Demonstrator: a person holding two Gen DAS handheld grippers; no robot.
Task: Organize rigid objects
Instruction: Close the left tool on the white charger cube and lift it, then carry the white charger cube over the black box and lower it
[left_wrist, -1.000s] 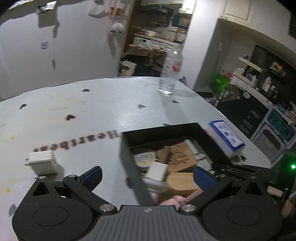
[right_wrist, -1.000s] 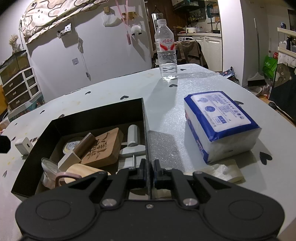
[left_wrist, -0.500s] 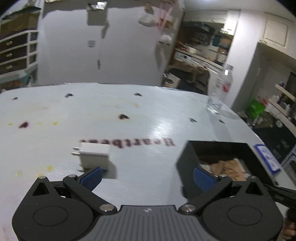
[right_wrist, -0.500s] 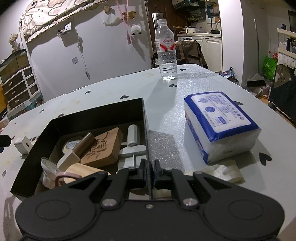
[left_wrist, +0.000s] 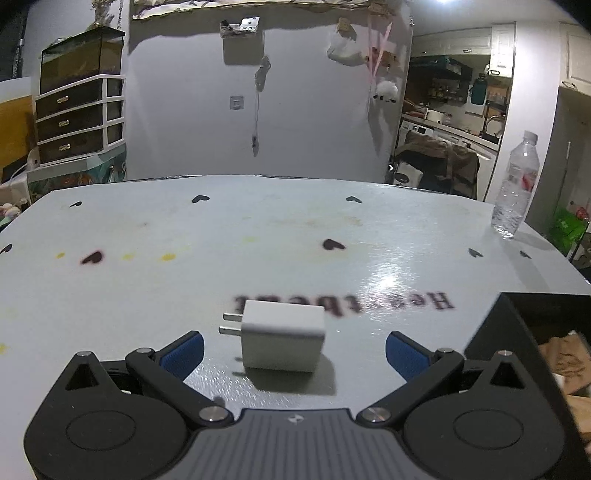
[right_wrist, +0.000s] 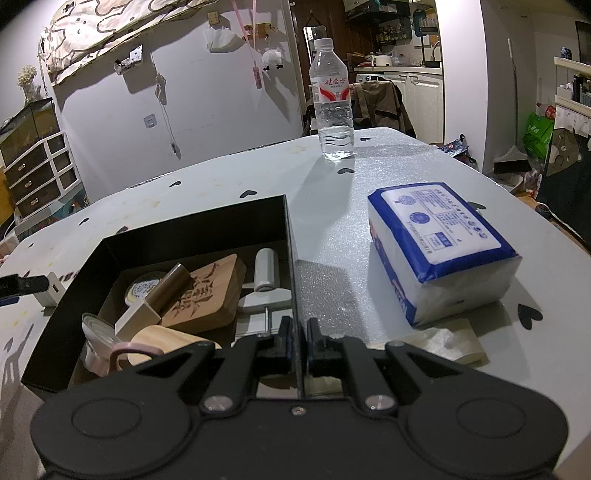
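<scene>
A white charger plug (left_wrist: 282, 339) lies on the pale table, prongs pointing left. My left gripper (left_wrist: 293, 354) is open, its blue pads (left_wrist: 183, 352) on either side of the plug and clear of it. The black box (left_wrist: 517, 332) stands just to the right. In the right wrist view my right gripper (right_wrist: 297, 332) is shut on the right wall of the black box (right_wrist: 192, 229). Inside lie a carved wooden block (right_wrist: 207, 295), a white roller (right_wrist: 267, 269), a round tin (right_wrist: 142, 290) and other small items. The charger plug (right_wrist: 51, 295) shows past the box's left wall.
A blue and white tissue pack (right_wrist: 439, 251) lies right of the box, with a folded pale sheet (right_wrist: 443, 339) in front of it. A water bottle (right_wrist: 334, 110) stands at the far table edge, also the bottle (left_wrist: 517, 184) at the right in the left view.
My left gripper has swung left and lower, away from the box; the charger plug now sits centred between its open fingers. The right gripper and box have not moved.
</scene>
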